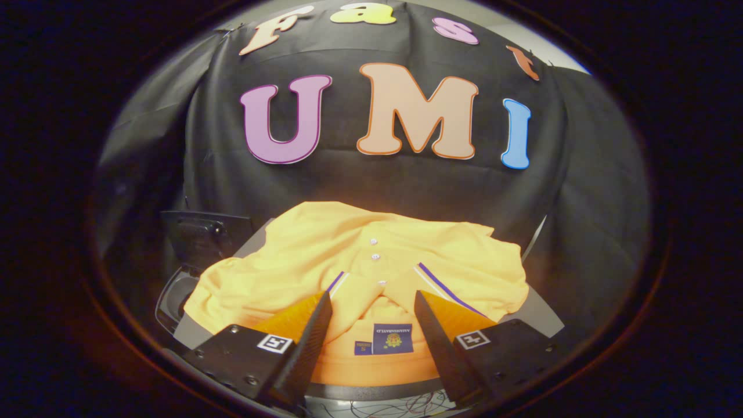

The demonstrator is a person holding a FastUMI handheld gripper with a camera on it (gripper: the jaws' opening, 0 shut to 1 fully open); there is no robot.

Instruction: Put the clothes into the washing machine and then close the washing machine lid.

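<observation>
Jaws of the gripper (371, 302) sit wide apart over the yellow polo shirt's (325, 249) collar, shirt sprawled across the grey counter (537, 313), washing machine (200, 235) at left edge.

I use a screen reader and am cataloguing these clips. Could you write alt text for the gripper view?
A crumpled orange polo shirt with white buttons and a purple-striped collar lies on a grey surface. The open gripper has its two black fingers over the collar, not closed on it. A dark, open lid stands beyond the shirt.
</observation>
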